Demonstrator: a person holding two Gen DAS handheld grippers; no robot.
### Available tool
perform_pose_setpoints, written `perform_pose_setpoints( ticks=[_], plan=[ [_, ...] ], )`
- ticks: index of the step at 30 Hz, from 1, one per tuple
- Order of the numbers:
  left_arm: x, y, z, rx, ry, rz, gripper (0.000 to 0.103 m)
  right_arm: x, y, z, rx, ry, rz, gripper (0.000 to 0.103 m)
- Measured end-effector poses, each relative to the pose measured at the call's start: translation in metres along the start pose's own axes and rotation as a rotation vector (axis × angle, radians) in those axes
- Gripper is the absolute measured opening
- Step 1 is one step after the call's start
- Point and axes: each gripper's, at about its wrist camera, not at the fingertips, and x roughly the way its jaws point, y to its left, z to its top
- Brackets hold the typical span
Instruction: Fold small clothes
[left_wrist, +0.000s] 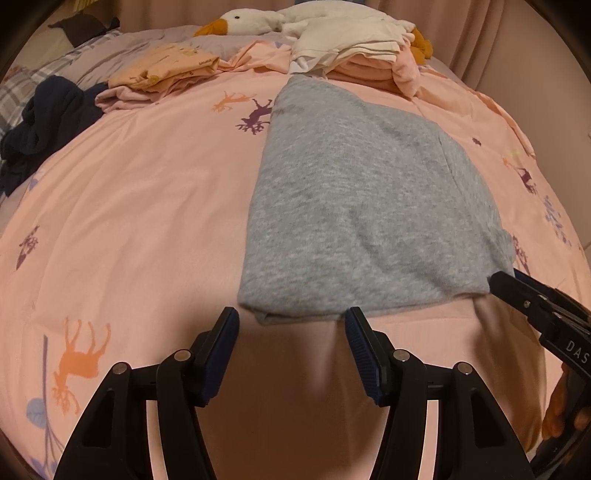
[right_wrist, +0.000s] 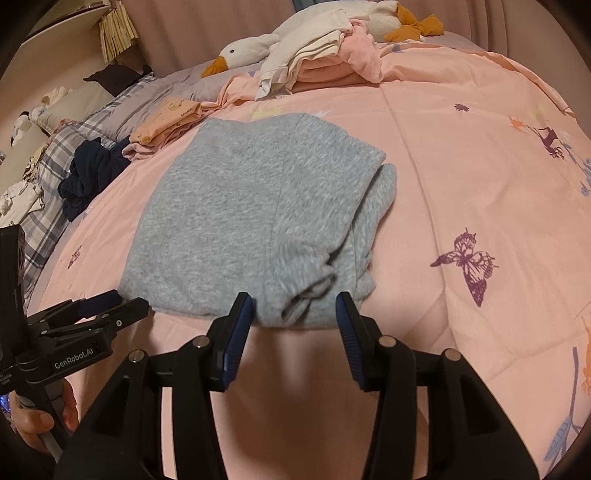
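Observation:
A grey knit garment (left_wrist: 354, 206) lies folded flat on the pink bedspread (left_wrist: 147, 206); it also shows in the right wrist view (right_wrist: 240, 206), with rumpled layers at its near right corner. My left gripper (left_wrist: 291, 325) is open and empty, just short of the garment's near edge. My right gripper (right_wrist: 295, 306) is open, its fingertips at either side of the garment's near right corner, not closed on it. The right gripper (left_wrist: 517, 291) also shows at the garment's right corner in the left wrist view; the left gripper (right_wrist: 110, 302) shows at its left corner in the right wrist view.
A stack of folded white and pink clothes (left_wrist: 354, 48) lies beyond the garment, with a plush goose (left_wrist: 243, 22) behind. A folded peach garment (left_wrist: 166, 66) and a crumpled navy garment (left_wrist: 48, 114) lie to the left. Curtains (right_wrist: 192, 26) hang behind the bed.

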Motion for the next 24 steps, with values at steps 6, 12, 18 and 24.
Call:
perform_pose_setpoints(
  ticks=[6, 12, 18, 24],
  plan=[
    [-0.011, 0.001, -0.004, -0.009, -0.005, 0.015, 0.059, -0.009, -0.001, -0.005, 0.003, 0.005, -0.019, 0.054],
    [-0.024, 0.001, -0.004, -0.005, -0.006, 0.021, 0.071, -0.022, 0.001, -0.005, 0.005, -0.009, -0.031, 0.065],
    [-0.040, -0.002, -0.004, 0.006, -0.024, 0.035, 0.071, -0.037, 0.008, -0.002, -0.008, -0.030, -0.031, 0.081],
    [-0.054, -0.007, -0.006, 0.005, -0.041, 0.052, 0.072, -0.050, 0.013, -0.002, -0.026, -0.053, -0.020, 0.083]
  ],
)
